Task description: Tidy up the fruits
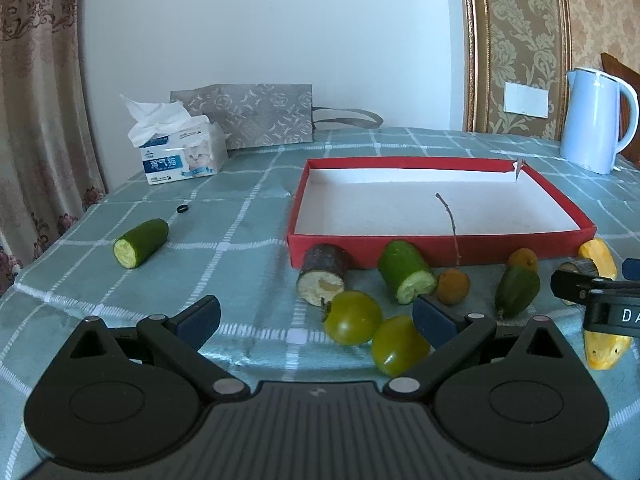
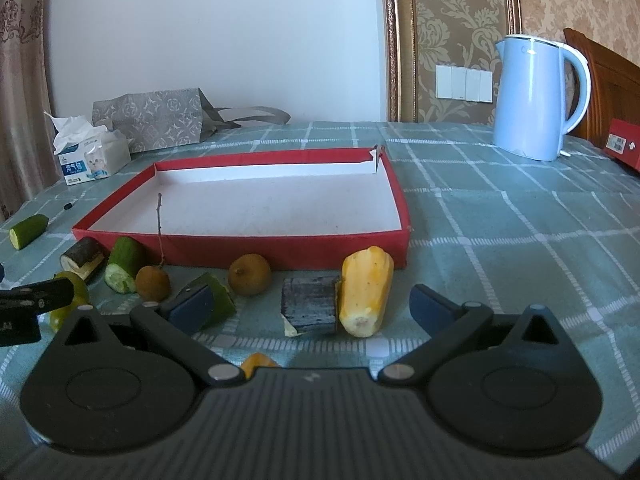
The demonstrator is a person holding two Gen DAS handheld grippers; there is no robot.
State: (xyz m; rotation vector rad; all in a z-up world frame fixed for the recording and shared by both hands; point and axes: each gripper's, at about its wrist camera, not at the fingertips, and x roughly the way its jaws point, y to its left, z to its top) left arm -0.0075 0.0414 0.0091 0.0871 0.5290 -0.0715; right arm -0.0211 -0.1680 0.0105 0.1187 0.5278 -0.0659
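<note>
A red shallow box (image 1: 436,246) (image 2: 280,246) with a white inside holds only a thin twig (image 1: 450,220). Fruit pieces lie in a row before its near wall: two green tomatoes (image 1: 352,318), a cucumber piece (image 1: 406,272) (image 2: 122,264), a dark sugarcane piece (image 1: 322,280) (image 2: 310,308), two brown longans (image 1: 452,286) (image 2: 250,274), a green wedge (image 1: 516,290) (image 2: 214,300) and a yellow corn piece (image 2: 364,294). Another cucumber piece (image 1: 140,242) lies apart at the left. My left gripper (image 1: 316,320) is open just above the tomatoes. My right gripper (image 2: 310,306) is open around the sugarcane and corn.
A tissue box (image 1: 180,156), a grey paper bag (image 1: 256,114) and a blue kettle (image 2: 536,96) stand at the back of the checked green tablecloth (image 2: 520,240). A small black ring (image 1: 182,208) lies near the tissues. A red box (image 2: 622,144) sits at the far right.
</note>
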